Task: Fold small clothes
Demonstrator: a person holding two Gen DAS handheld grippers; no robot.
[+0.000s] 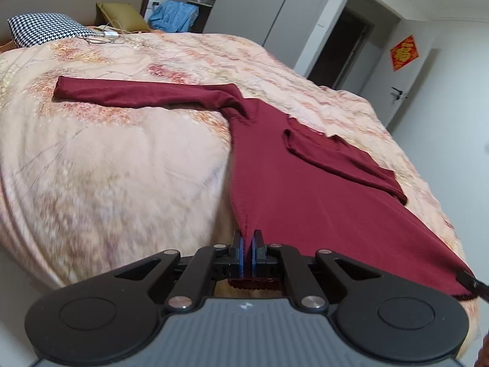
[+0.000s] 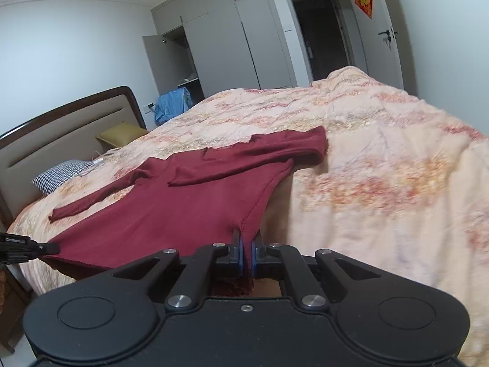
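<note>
Currently, garment: a dark red long-sleeved top (image 1: pixel 293 183) lies flat on the bed (image 1: pixel 107 159), its hem at the near edge and its collar toward the far edge.
Long axis: it runs straight away from both claws, hem to collar; any fold of the hem forward would travel along this line, as I judge it.
Left claw (image 1: pixel 248 246): its blue pads are pressed together on the hem corner at the garment's left side seam; I hold it low, fingers roughly level with the bed's near edge.
Right claw (image 2: pixel 246 246): likewise pinched on the opposite hem corner, at the right side seam; its tip shows at the right border of the left wrist view.
Spacing: the two claws stand well apart, with the hem stretched between them; neither is nearer the collar.
Left sleeve (image 1: pixel 131 93): extended sideways toward the bed's head end, not yet folded in.
Right sleeve (image 2: pixel 244 160): already doubled across the chest.
Step in hand (judgement): drawing the hem taut to square the body before the next fold; the left sleeve likely needs tucking first.
Surroundings: a houndstooth pillow (image 1: pixel 45 29) and an olive cushion (image 1: pixel 122 15) by the headboard, well apart from the garment.
</note>
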